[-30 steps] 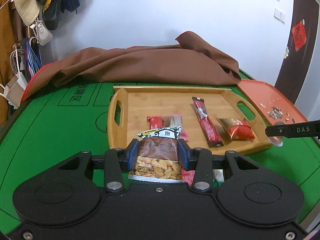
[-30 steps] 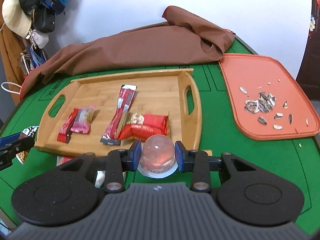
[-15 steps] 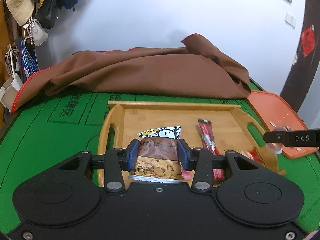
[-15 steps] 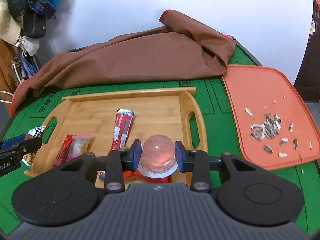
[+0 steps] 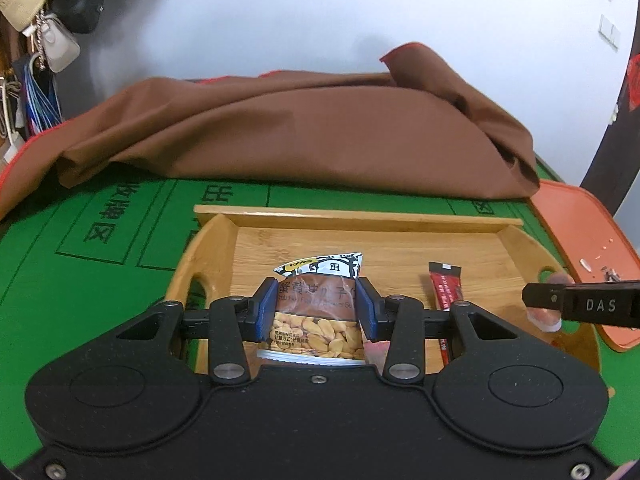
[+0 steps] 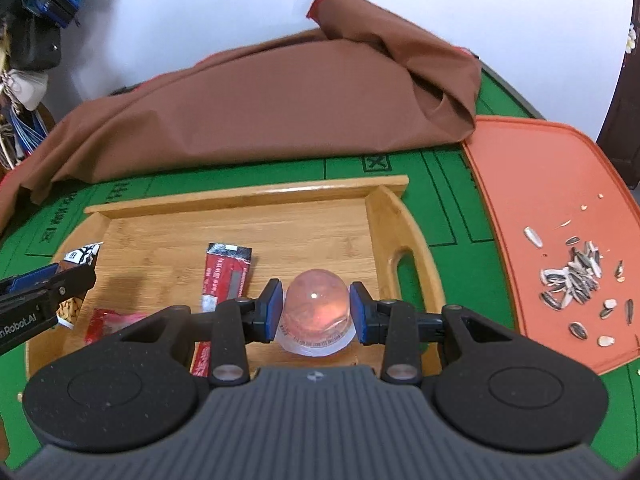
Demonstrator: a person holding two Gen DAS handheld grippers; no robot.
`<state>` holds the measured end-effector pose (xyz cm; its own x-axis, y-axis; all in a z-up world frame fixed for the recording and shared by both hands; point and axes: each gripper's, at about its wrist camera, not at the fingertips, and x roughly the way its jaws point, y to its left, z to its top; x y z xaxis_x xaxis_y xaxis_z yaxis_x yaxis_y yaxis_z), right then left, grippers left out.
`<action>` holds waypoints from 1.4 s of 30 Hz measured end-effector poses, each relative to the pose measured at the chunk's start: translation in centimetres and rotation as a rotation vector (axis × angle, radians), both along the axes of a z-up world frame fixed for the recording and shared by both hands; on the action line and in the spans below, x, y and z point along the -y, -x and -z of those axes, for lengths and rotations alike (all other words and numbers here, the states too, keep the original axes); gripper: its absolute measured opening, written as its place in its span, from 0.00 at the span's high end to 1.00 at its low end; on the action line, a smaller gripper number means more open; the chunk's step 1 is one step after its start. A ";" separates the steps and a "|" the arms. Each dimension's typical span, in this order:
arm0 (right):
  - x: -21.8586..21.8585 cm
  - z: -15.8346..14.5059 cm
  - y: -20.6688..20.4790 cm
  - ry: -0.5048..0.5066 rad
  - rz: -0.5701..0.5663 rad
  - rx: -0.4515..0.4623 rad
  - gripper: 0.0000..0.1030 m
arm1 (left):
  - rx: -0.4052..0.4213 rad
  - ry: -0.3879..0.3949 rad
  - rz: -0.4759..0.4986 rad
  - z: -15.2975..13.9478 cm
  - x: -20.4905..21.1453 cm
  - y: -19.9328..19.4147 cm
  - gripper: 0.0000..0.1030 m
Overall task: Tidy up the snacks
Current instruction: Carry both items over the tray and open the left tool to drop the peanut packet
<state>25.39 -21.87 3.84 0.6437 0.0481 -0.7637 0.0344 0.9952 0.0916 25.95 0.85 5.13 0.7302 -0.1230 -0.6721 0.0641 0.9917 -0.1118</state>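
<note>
My left gripper point(image 5: 317, 308) is shut on a bag of broad beans point(image 5: 318, 320) and holds it over the left half of the wooden tray point(image 5: 360, 218). My right gripper point(image 6: 316, 308) is shut on a pink jelly cup point(image 6: 316, 312), over the right half of the tray point(image 6: 248, 196). A long red snack stick point(image 6: 224, 280) lies in the tray's middle; it also shows in the left wrist view point(image 5: 446, 288). A small red packet point(image 6: 110, 322) lies at the tray's left. The left gripper appears at the left edge of the right wrist view point(image 6: 44, 296).
A brown cloth point(image 5: 300, 136) lies heaped on the green table point(image 5: 80, 280) behind the tray. An orange tray point(image 6: 552, 208) with sunflower seed shells point(image 6: 576, 280) sits to the right. Bags and a hat hang on the wall at the far left point(image 5: 48, 12).
Both grippers have moved forward with their snacks, from in front of the tray's near edge to over the tray. The tray's contents now sit closer and partly hidden under the grippers.
</note>
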 end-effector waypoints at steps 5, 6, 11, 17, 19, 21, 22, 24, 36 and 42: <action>-0.5 1.2 -1.0 0.013 -0.005 -0.018 0.60 | -0.026 0.013 -0.011 1.2 -0.1 -1.8 0.62; -0.5 1.4 -1.2 0.013 -0.005 -0.020 0.60 | -0.030 0.017 -0.012 1.4 -0.1 -2.1 0.62; -0.7 1.9 -1.9 0.013 -0.003 -0.023 0.60 | -0.049 0.005 -0.020 2.2 0.1 -3.2 0.62; -0.9 2.7 -2.3 0.028 -0.008 -0.038 0.60 | -0.108 0.016 -0.045 3.6 -0.1 -4.1 0.62; -1.0 2.9 -2.4 0.030 -0.008 -0.040 0.60 | -0.105 0.006 -0.052 3.6 -0.1 -4.0 0.62; -1.0 3.1 -2.4 0.024 -0.011 -0.043 0.60 | -0.104 0.002 -0.051 3.6 -0.1 -4.0 0.62; -1.0 3.2 -2.3 0.025 -0.012 -0.040 0.61 | -0.102 -0.002 -0.050 3.6 0.0 -4.0 0.62; -1.1 3.2 -2.3 0.034 -0.016 -0.035 0.61 | -0.098 -0.009 -0.050 3.6 0.1 -3.9 0.62; -0.9 2.4 -1.1 0.038 -0.011 0.023 0.43 | -0.075 -0.011 -0.069 3.0 0.3 -1.9 0.30; -0.7 0.9 1.7 0.053 -0.038 0.083 0.36 | 0.004 -0.038 -0.053 1.1 0.1 1.6 0.17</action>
